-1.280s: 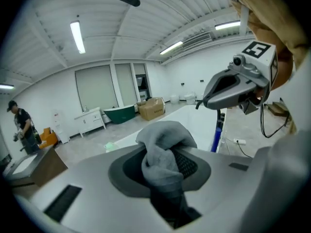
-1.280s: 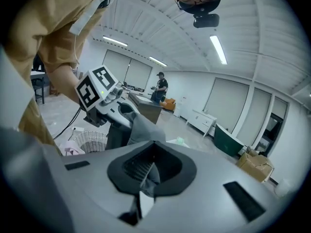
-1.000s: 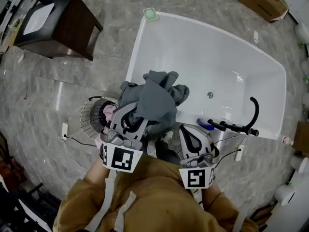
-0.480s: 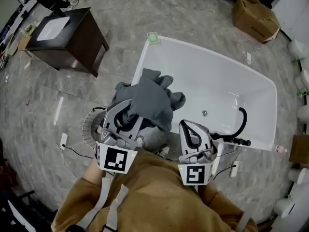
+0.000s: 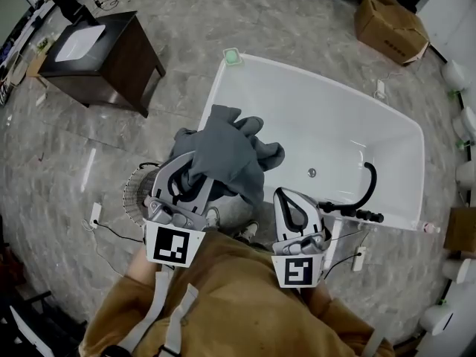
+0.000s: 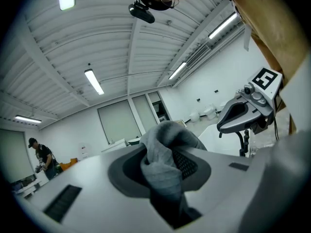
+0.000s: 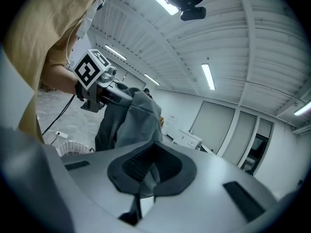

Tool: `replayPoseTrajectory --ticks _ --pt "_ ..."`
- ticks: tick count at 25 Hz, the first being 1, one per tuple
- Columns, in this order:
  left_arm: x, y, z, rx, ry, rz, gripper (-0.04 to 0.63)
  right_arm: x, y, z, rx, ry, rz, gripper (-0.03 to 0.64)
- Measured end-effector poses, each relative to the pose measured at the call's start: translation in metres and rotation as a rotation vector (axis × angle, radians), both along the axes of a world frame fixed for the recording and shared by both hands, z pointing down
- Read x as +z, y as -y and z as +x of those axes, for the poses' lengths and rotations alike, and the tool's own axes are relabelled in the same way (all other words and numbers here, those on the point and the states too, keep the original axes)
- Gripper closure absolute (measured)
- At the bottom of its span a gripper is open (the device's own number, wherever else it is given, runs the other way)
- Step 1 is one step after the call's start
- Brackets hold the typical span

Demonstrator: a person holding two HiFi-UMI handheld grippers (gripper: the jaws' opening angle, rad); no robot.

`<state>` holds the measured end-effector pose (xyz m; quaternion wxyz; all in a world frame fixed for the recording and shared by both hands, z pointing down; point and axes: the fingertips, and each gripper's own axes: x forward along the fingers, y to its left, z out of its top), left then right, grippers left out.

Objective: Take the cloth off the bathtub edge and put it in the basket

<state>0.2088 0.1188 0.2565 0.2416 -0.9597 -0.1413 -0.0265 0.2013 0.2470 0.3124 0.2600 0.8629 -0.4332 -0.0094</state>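
Two grippers up, and the cloth (image 5: 227,151) has come with you: a second ago it sat bunched low at the near edge of the tub (image 5: 335,132), now it hangs free from your left gripper (image 5: 192,175), clear of that edge. Left jaws are clamped on a thick grey fold, plain in the left gripper view. Your right gripper (image 5: 290,198), at 4 o'clock of the cloth, has its jaws together on nothing. Over the last half second hardly anything has shifted, so the lift looks finished. The drop is what's left. The basket (image 5: 136,193) stands on the floor at 8 o'clock of the cloth, partly hidden by your left gripper. Get over it before you let go; trailing folds could snag its rim.
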Motion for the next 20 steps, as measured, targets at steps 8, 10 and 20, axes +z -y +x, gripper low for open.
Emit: replayPoseTrajectory --ticks 8,10,20 --pt "-0.012 0.035 -0.050 -0.251 0.006 -0.028 0.492 0.014 0.018 -0.008 -0.176 0.046 0.029 0.615" --pt "-0.015 0.048 -0.063 -0.307 0.003 -0.024 0.492 0.016 0.034 -0.010 -0.234 0.041 0.024 0.615" --pt "-0.022 0.152 -0.214 -0.668 -0.072 -0.034 0.492 0.006 0.182 -0.119 -0.647 0.005 -0.002 0.615"
